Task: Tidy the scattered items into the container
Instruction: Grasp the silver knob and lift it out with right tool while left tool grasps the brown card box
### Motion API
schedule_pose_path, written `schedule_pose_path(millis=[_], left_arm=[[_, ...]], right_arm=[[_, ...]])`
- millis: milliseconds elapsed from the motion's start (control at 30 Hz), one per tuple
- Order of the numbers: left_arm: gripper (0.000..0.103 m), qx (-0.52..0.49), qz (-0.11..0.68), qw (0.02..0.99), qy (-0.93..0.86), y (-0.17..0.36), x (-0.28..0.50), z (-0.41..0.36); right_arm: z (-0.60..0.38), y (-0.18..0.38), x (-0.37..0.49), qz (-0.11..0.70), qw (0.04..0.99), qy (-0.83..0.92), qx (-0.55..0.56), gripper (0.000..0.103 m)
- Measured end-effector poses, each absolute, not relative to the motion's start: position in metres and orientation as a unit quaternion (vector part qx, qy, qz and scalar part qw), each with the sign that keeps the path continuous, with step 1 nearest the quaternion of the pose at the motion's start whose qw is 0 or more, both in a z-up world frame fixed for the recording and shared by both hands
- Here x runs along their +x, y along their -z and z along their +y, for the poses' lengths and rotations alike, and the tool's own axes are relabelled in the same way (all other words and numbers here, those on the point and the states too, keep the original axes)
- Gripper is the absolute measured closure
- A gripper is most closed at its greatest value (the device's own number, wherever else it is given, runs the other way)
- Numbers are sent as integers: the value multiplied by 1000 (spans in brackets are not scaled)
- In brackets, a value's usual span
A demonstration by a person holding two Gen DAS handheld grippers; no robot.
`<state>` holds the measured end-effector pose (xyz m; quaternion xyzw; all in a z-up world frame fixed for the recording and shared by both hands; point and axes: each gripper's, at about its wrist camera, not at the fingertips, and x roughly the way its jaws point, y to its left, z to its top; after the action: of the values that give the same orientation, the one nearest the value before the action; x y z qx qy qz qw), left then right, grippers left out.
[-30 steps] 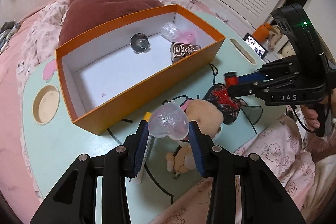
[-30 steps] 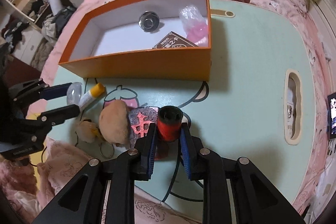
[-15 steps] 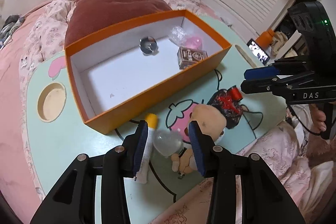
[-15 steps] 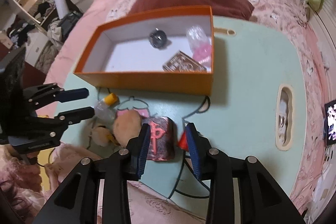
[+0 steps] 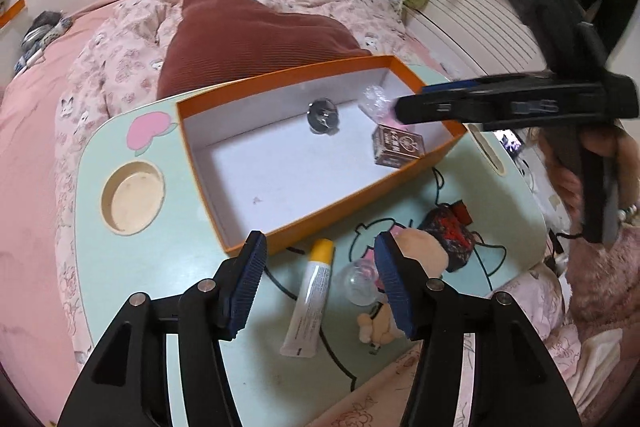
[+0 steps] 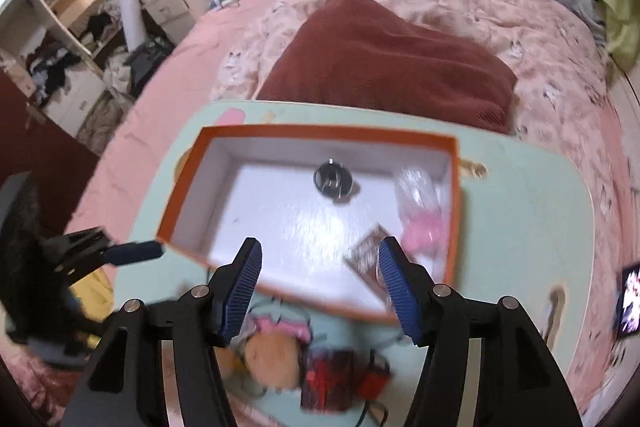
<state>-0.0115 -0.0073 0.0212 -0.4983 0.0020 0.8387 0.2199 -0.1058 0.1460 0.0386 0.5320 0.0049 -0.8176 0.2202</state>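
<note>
Both grippers have let go and lifted: left gripper (image 5: 320, 283) and right gripper (image 6: 320, 287) fingers are opening, empty. Clear heart (image 5: 358, 285) lies on the tabletop (image 5: 160, 259) just below the left fingers, short of the orange box (image 5: 320, 223).

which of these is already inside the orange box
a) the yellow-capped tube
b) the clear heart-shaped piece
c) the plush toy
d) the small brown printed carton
d: the small brown printed carton lies on the white floor of the orange box, near its right end, while the yellow-capped tube, clear heart-shaped piece and plush toy lie on the table in front of the box.
</note>
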Motion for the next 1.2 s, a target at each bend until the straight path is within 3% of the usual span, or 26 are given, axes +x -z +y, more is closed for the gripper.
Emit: schedule_pose_path(millis=[133, 267, 367, 433, 500, 767, 967, 1200], left_arm=[[46, -497, -15, 220, -840, -21, -16, -16], [46, -493, -27, 217, -842, -22, -20, -23], [46, -491, -36, 217, -843, -24, -23, -27], [46, -488, -40, 217, -844, -26, -25, -29], [46, -486, -43, 218, -845, -29, -28, -30], [46, -507, -30, 227, -831, -40, -49, -11], [46, -533, -41, 289, -794, -44, -92, 36], [46, -625, -88, 303, -714, 0, -143, 94]], right_arm=[[116, -16, -136, 55, 224, 806, 545, 43], [95, 12, -163, 83, 209, 794, 565, 57], [93, 31, -181, 70, 200, 783, 584, 58], [92, 39, -185, 79, 196, 782, 586, 66], [89, 39, -180, 103, 201, 783, 580, 69], [131, -10, -153, 13, 242, 802, 547, 69], [204, -66, -124, -18, 194, 850, 490, 68], [256, -55, -106, -79, 173, 849, 494, 68]])
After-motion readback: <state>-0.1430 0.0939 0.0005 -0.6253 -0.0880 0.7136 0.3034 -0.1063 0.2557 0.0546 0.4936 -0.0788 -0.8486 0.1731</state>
